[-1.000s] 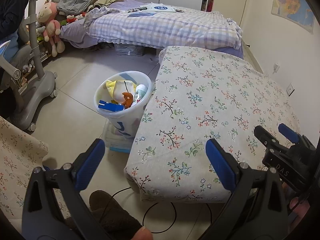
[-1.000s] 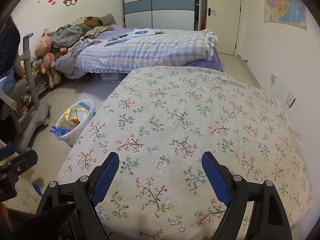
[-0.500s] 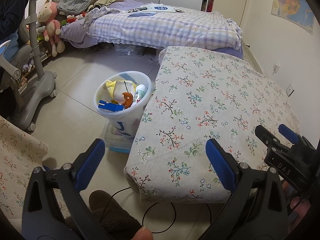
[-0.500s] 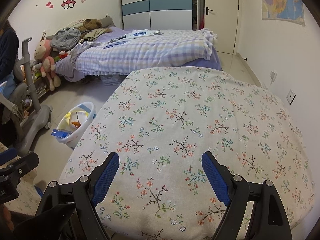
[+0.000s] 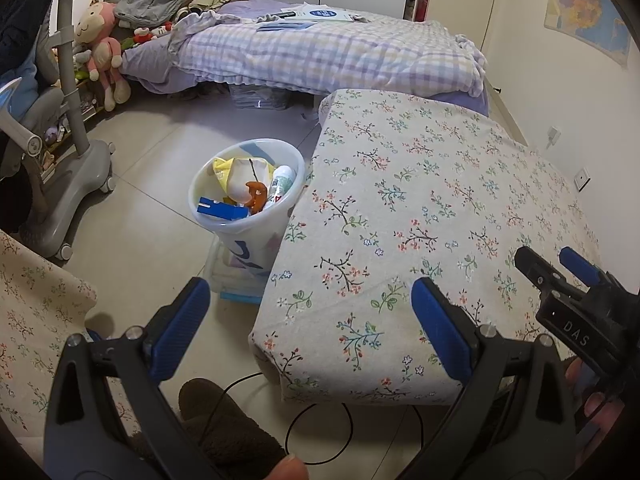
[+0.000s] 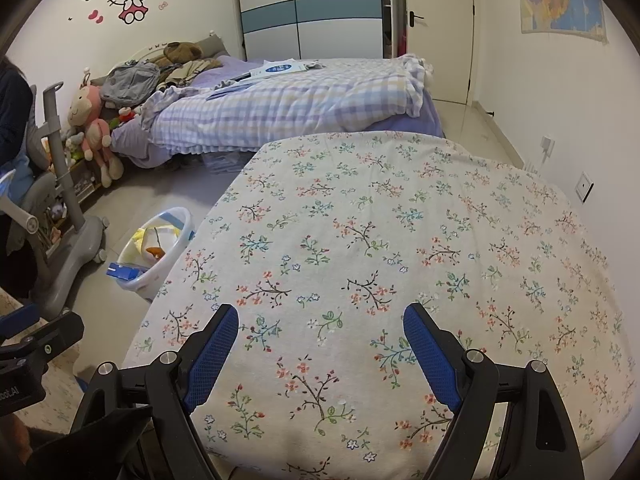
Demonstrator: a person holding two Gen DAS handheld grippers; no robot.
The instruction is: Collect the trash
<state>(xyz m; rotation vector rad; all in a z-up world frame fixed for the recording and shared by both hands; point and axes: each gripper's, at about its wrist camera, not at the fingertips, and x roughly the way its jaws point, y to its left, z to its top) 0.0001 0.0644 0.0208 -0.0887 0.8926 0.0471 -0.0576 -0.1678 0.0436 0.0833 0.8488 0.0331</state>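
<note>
A white trash bin [image 5: 256,240] stands on the floor beside the table's left edge. It holds a blue box [image 5: 222,211], a yellow wrapper, an orange scrap and a small bottle. The bin also shows in the right wrist view [image 6: 176,258]. My left gripper [image 5: 308,324] is open and empty, hovering over the table's near left corner. My right gripper [image 6: 320,340] is open and empty above the floral tablecloth [image 6: 400,248]. The right gripper also shows at the right of the left wrist view [image 5: 560,268].
A bed [image 5: 328,52] with a checked quilt stands behind the table. A grey wheeled chair base [image 5: 68,168] is on the left, with plush toys [image 5: 100,48] behind it. A black cable [image 5: 320,428] lies on the floor by the table's near edge.
The right wrist view has tilted up slightly, showing more of the far wall. The left gripper has hardly moved. Both grippers stay open.
</note>
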